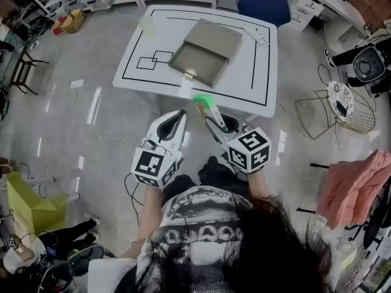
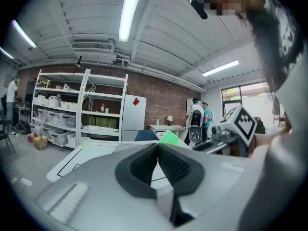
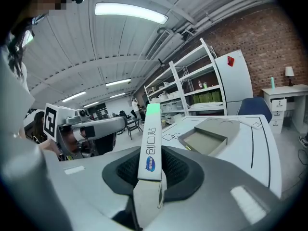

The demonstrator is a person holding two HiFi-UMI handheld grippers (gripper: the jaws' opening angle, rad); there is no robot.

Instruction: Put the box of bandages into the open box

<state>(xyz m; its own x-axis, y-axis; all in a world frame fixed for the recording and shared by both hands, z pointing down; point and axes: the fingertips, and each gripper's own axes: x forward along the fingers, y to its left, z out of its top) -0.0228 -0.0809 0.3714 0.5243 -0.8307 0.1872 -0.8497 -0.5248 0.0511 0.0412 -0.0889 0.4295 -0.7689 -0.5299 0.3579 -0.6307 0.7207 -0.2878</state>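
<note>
Carrying everything is one white surface (image 1: 256,72) marked with black lines. On it lies the single open box (image 1: 204,50), its lid folded back on the far side so that the hollow faces up and is ready to be filled.

Nearer the person than the open box are the two grippers, side by side and both off the surface. The right gripper (image 1: 211,118) pinches the one bandage box (image 1: 204,101), a long narrow carton, by its lower end. The green tip sticks out ahead and points toward the open box. Held that way, the free end can probably lead into the hollow while the gripper stays clear of the walls. The right gripper view shows the same grip, with the bandage box (image 3: 150,143) standing up between the pads of the right gripper (image 3: 153,154) and the open box (image 3: 207,138) ahead of it and lower.

The bandage box is in the air, short of the open box and about over the surface's near edge, so it has not gone in yet.

The left gripper (image 1: 181,113) is pressed together on nothing, as its own view confirms for the left gripper (image 2: 158,146). It seems to be only waiting, since one small carton needs one gripper.
</note>
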